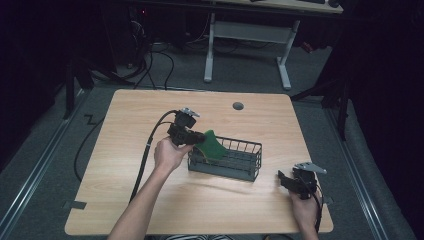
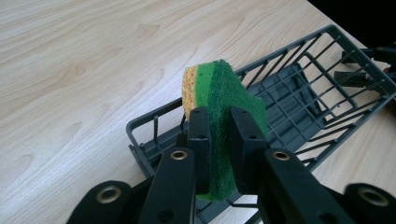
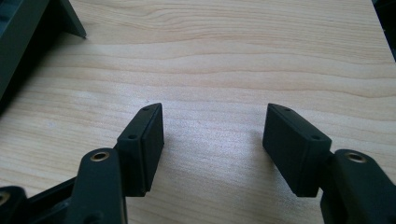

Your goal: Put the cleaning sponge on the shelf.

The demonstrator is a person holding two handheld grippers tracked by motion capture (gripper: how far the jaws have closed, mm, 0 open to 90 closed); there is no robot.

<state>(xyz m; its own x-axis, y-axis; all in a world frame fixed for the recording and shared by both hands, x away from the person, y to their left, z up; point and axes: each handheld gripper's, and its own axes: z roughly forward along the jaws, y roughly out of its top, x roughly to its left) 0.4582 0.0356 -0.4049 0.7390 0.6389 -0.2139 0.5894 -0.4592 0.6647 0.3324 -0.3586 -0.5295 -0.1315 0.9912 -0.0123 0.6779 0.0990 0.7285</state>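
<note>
left claw (image 2: 218, 140) squeezes green sponge (image 2: 224, 100) over near-left end of wire basket (image 1: 246, 161), mid tabletop (image 1: 150, 110) | right claw (image 3: 212, 140) spread wide, empty, near right corner | tip: lower sponge inside the basket walls, then let go

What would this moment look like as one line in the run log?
left gripper: shut on sponge, above wire basket end | right gripper: open, nothing held, over table

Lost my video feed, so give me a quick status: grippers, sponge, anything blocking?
Left hand-held gripper shut on the sponge, above the wire basket's end. Right hand-held gripper open, empty, over bare table. Nothing blocking the basket.
</note>
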